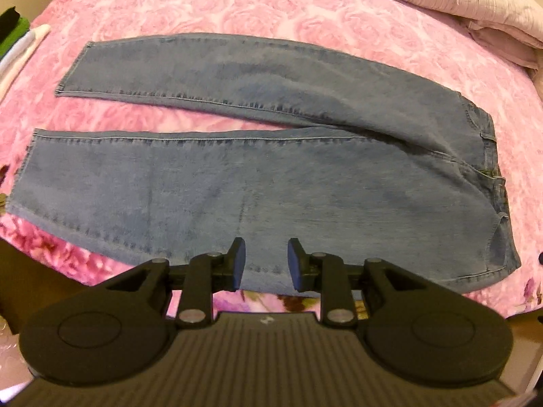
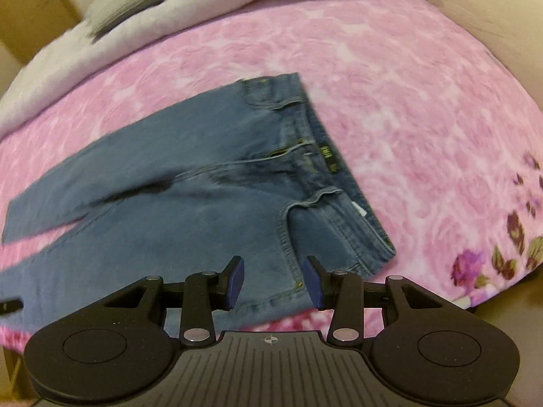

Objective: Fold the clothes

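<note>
On the bed (image 1: pixel 305 6), over its pink rose blanket (image 1: pixel 210 10), we see the jeans (image 1: pixel 271 183) spread flat, hems at the left, legs parted in a narrow V, waistband (image 2: pixel 325 156) at the right. At the far left edge lies a small stack of other clothes (image 1: pixel 15 34). Our left tongs (image 1: pixel 264 264) hover released above the near leg, nothing between the pads. Our right tongs (image 2: pixel 273 279) hang likewise released over the near hip, by the pocket seam. We judge the risks to be these: a pinch that catches only the top denim layer would drag the leg askew, and uneven lifting by the two hands would wrinkle the fold or pull the blanket up with it.
</note>
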